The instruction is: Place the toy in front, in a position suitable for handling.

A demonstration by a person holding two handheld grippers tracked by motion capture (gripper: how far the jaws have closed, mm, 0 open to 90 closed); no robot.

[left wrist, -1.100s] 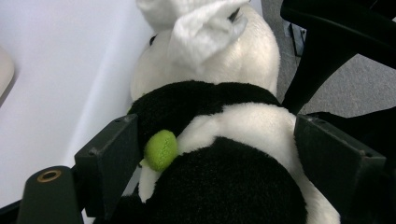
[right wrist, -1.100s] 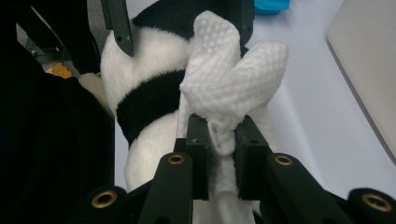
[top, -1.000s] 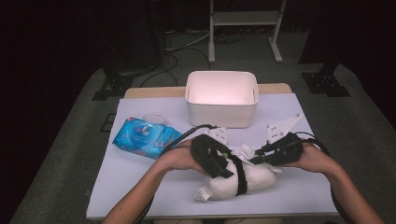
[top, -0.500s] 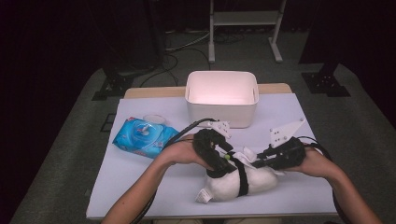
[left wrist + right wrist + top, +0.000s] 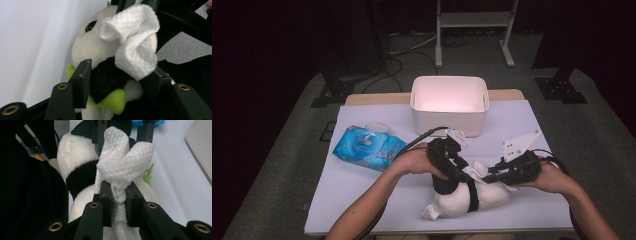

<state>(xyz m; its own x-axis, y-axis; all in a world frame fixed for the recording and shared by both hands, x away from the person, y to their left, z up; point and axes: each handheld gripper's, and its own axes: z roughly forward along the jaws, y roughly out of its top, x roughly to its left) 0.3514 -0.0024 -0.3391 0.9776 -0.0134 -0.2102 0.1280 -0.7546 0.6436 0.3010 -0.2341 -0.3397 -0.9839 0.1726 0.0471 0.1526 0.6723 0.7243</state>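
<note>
A white and black plush toy (image 5: 492,196) lies on its side near the table's front edge. My left gripper (image 5: 451,179) is shut on a black limb of the plush toy (image 5: 105,80), whose face (image 5: 87,47) has a dark eye and green trim. My right gripper (image 5: 486,172) comes in from the right, shut on a crumpled white wipe (image 5: 475,170). The wipe (image 5: 123,167) bulges out past the jaws and rests against the plush toy (image 5: 75,152). In the left gripper view the wipe (image 5: 135,42) hangs over the held limb.
A blue pack of wipes (image 5: 368,147) lies at the left of the white table cover (image 5: 362,200), with a small round lid (image 5: 377,128) just behind it. A white open bin (image 5: 450,117) stands at the back centre. The floor around is grey carpet.
My right gripper has dropped a little toward the front edge, with the wipe still against the plush toy. My left gripper has shifted slightly right while holding the toy.
</note>
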